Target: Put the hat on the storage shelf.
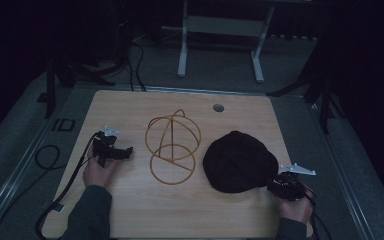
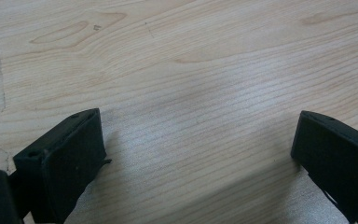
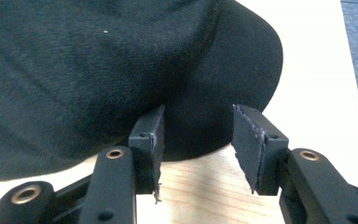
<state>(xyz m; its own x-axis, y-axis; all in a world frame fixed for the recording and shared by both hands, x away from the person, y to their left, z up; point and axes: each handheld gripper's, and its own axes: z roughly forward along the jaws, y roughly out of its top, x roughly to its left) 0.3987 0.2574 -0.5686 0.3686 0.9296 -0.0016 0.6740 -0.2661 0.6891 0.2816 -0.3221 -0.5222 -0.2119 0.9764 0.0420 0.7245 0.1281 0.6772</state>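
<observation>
Right gripper view — gripper parted at black cap.

Two black handheld grippers, left gripper and right gripper, each topped by a grey three-cornered plate; brass-ringed screws on the right's arms; black cables trailing; dark grey-green sleeves.

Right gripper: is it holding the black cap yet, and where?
No. The right gripper is open, its jaws either side of the black cap's edge, not closed on it. The left gripper is open over bare table.
</observation>
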